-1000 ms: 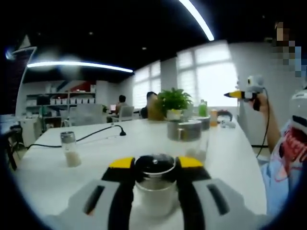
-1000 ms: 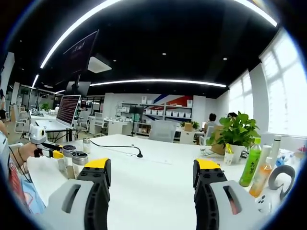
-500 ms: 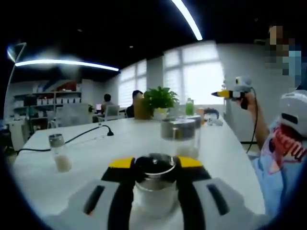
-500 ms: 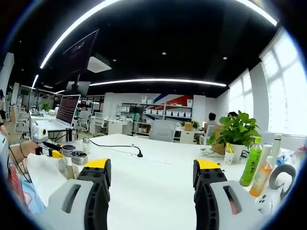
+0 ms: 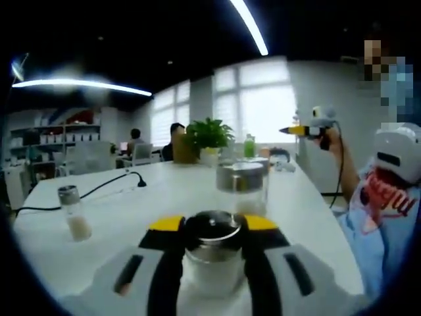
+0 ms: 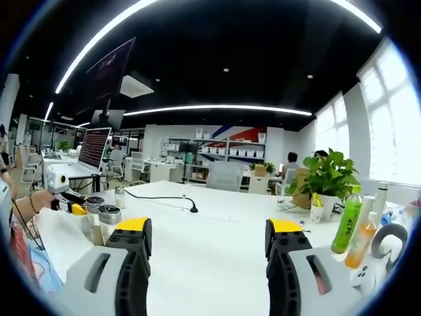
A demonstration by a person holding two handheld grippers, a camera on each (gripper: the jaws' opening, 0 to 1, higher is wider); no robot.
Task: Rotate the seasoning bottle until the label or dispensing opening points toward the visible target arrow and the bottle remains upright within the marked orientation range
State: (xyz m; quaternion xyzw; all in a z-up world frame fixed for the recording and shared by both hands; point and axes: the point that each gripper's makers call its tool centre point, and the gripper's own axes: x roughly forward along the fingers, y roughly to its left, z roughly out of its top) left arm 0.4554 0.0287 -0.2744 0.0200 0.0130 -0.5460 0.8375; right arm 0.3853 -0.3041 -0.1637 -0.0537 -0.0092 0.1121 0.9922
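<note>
While left gripper clamps seasoning bottle upright between its jaws over white table, we see small shaker at left, two jars beyond. Right gripper hangs wide open, nothing held, above table; green drink bottle at right.

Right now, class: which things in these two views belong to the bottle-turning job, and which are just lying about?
Job:
- seasoning bottle between the left tongs
- right tongs, open, holding nothing

Lying about:
- second shaker
- potted plant
- green drink bottle
- black cable
</note>
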